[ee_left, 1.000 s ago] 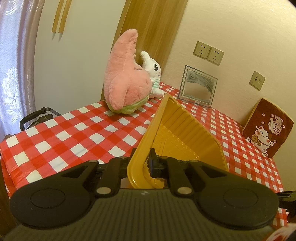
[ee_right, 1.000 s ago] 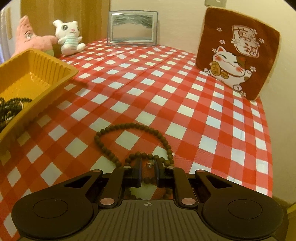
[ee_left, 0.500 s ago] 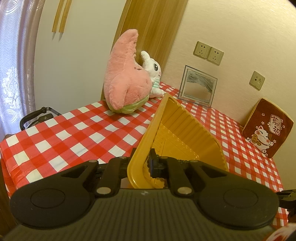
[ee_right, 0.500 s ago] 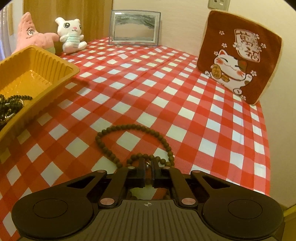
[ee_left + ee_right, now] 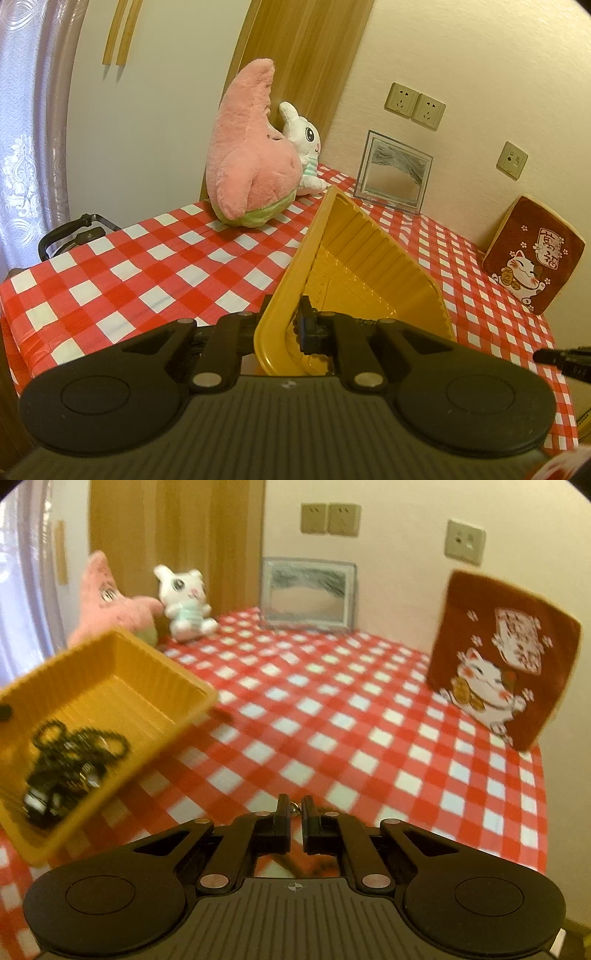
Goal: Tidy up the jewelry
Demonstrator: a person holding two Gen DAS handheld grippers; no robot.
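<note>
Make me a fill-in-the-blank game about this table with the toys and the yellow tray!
1. The left gripper is pinching the rim of the yellow ____.
2. The black beads lie inside the ____.
3. The tablecloth has red and ____ squares.
4. The white bunny toy sits next to a ____ plush star.

Missing words: tray; tray; white; pink

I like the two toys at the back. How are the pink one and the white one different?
The pink plush is much bigger than the white bunny plush. The pink one is pointy on top, like a star; the white one has ears and a striped shirt. Both are soft toys on the checked tablecloth, side by side.
</note>
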